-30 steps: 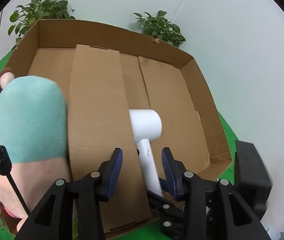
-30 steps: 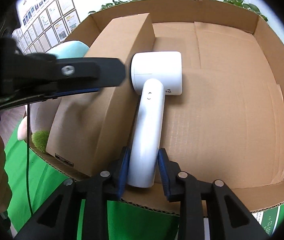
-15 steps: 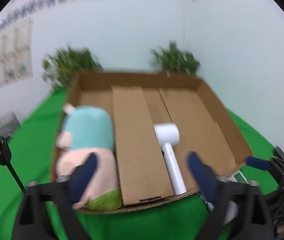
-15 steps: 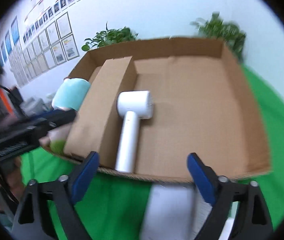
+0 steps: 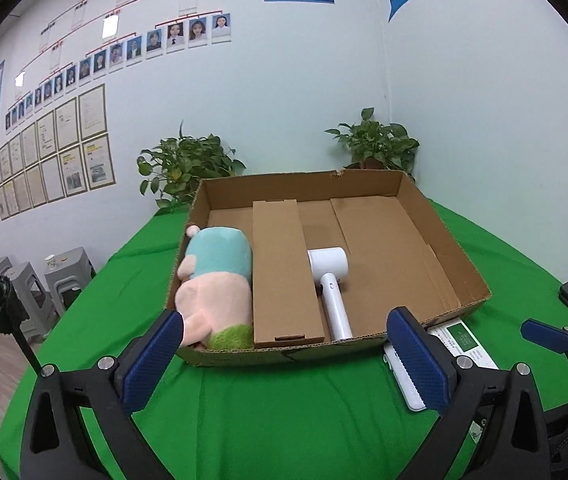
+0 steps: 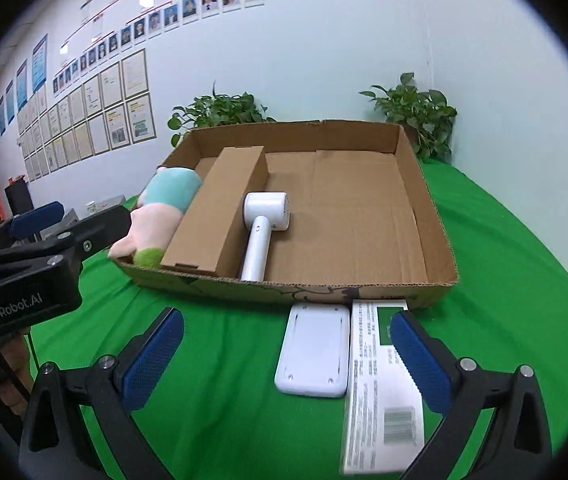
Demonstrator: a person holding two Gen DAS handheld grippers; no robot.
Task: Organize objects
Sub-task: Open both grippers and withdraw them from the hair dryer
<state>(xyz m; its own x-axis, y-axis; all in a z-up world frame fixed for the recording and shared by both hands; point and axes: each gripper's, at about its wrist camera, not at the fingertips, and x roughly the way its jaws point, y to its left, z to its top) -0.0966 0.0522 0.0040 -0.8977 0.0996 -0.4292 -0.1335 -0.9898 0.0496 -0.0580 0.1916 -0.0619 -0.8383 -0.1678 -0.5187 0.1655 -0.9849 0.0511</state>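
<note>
An open cardboard tray (image 5: 444, 236) (image 6: 432, 216) sits on the green table. In it lie a plush toy (image 5: 215, 284) (image 6: 155, 208) at the left, a long brown box (image 5: 281, 272) (image 6: 219, 208) beside it, and a white hair dryer (image 5: 330, 280) (image 6: 261, 224). In front of the tray lie a flat white device (image 6: 314, 354) and a white-and-green carton (image 6: 380, 392) (image 5: 460, 340). My left gripper (image 5: 284, 354) is open and empty, short of the tray. My right gripper (image 6: 284, 354) is open and empty above the white device and carton.
Two potted plants (image 5: 183, 168) (image 5: 376, 144) stand behind the tray against the wall. Grey stools (image 5: 31, 280) stand off the table's left edge. The left gripper's body (image 6: 35, 260) shows at the left of the right wrist view.
My right gripper let go of the hair dryer's handle and opened wide. Both grippers pulled back out of the tray toward the table's near side; the left one opened wider.
</note>
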